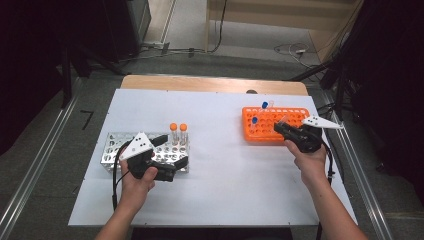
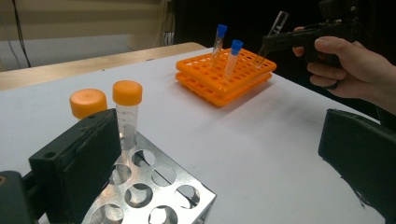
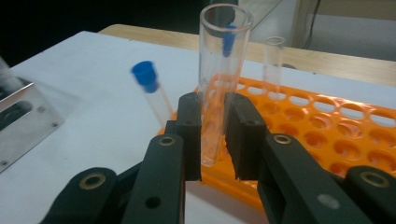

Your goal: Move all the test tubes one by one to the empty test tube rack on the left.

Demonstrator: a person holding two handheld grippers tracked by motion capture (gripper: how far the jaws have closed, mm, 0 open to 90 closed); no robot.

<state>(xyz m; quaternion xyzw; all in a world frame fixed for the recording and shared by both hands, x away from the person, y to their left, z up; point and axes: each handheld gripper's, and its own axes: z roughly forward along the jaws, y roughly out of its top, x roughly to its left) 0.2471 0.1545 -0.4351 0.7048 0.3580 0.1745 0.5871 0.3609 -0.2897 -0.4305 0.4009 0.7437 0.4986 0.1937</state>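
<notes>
**Right claw carries open tube over orange rack**

On the white surface (image 1: pixel 220 175), the orange rack (image 1: pixel 295 116) lies directly beneath the right claw (image 3: pixel 213 135), clamped on a near-upright clear tube (image 3: pixel 219 70). Left claw (image 2: pixel 210 158), jaws apart, sits at the metal rack (image 1: pixel 112 145).

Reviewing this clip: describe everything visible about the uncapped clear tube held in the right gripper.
The clear tube is a transparent cylinder, glass or plastic by its look, open at the top with no cap, and looks empty. The right gripper pinches its lower part between black jaws. It stands roughly upright in that view, over the near edge of the orange rack.
</notes>
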